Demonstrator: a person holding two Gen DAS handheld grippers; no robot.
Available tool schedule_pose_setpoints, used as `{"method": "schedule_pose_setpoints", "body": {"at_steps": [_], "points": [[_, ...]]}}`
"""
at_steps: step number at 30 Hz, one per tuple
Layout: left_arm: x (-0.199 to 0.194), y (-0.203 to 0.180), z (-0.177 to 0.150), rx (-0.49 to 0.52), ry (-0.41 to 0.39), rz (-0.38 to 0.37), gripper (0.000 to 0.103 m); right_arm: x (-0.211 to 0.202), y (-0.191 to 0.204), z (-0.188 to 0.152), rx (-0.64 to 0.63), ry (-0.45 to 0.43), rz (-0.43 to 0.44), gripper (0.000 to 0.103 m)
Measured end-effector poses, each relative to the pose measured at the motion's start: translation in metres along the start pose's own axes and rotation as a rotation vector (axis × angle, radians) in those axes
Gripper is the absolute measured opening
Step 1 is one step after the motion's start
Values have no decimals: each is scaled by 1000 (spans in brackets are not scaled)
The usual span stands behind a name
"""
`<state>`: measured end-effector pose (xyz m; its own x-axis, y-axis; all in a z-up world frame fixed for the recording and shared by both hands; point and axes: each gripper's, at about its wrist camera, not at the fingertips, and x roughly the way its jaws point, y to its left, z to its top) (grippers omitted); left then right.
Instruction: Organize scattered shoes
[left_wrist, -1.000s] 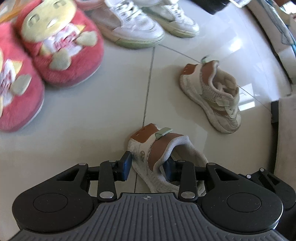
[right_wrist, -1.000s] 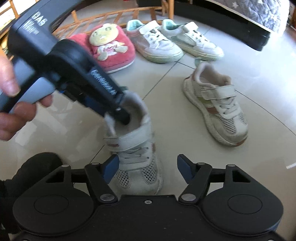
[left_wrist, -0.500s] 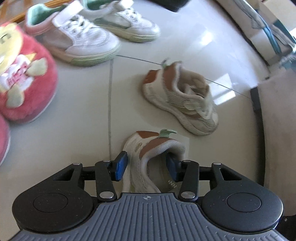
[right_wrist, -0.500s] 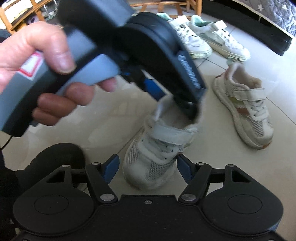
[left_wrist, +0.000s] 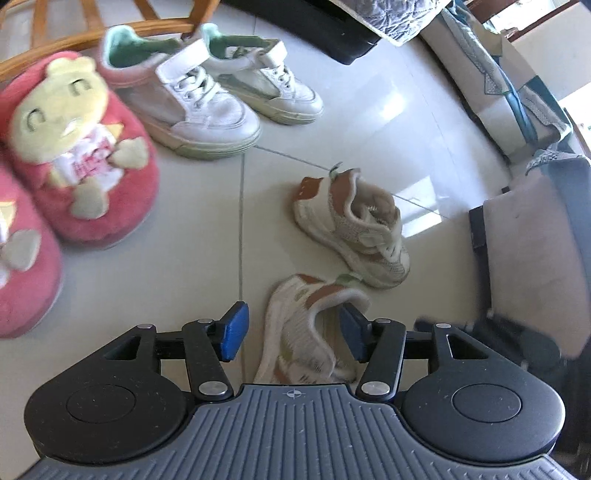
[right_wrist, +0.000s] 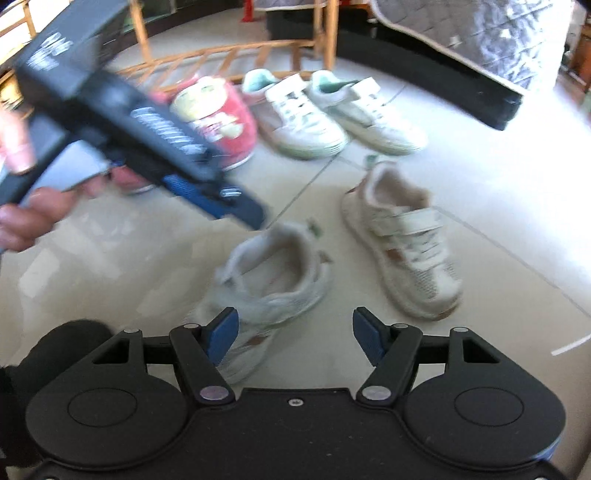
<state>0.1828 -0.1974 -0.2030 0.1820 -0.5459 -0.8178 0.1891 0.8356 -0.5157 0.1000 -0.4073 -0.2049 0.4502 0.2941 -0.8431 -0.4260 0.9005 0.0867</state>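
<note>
Six pieces of footwear sit on a pale tiled floor (left_wrist: 192, 266): two red plush slippers, two white sneakers and two small beige toddler shoes. The red slippers (left_wrist: 74, 155) carry a yellow cartoon character on top and lie side by side at the left, one cut off by the picture edge. The white sneakers (left_wrist: 207, 110) have laces, a strap and mint-green linings, and stand paired just beside the slippers, in front of a wooden chair frame (right_wrist: 236, 51).

The nearer toddler shoe (left_wrist: 306, 325) is cream mesh with rust-brown heel patches, a pale green pull tab and a strap; in the right wrist view it leans over on its side (right_wrist: 273, 273), blurred. It lies between the blue pads of the left gripper (left_wrist: 291, 332), whose jaws are opening; the left pad stands clear of it, the right pad sits at the collar. The second toddler shoe (left_wrist: 354, 225), its match, stands upright just beyond it, apart from the row.

The right gripper (right_wrist: 295, 336) hovers with jaws wide apart, nothing clamped; the leaning shoe's toe lies behind its left pad. A hand (right_wrist: 26, 218) grips the left tool's handle
</note>
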Motion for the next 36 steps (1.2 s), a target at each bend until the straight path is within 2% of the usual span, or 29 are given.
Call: {"method": "schedule_pose_setpoints", "body": {"at_steps": [6,9,13,19,25,31,36], "points": [[3,-7,-23,128,118,-19,56,3,-15,9,26,-24,-35,72],[12,-8,-35,149,174,-21,56,6,-17,11,6,-16,-56,72],[23,-14,-46,189,242,-52,58,12,-21,15,15,5,-42,72],[33,-24,-51,256,275,-31,59,28,-11,29,-43,29,-36,72],[43,-23,-55,245,307,-2,61,39,5,38,-130,43,-73,72],[47,-20,-54,209,311,14,61,50,-6,36,-88,80,-132,72],[44,-14,-50,187,298,29,61,50,-10,33,-58,89,-140,72]]}}
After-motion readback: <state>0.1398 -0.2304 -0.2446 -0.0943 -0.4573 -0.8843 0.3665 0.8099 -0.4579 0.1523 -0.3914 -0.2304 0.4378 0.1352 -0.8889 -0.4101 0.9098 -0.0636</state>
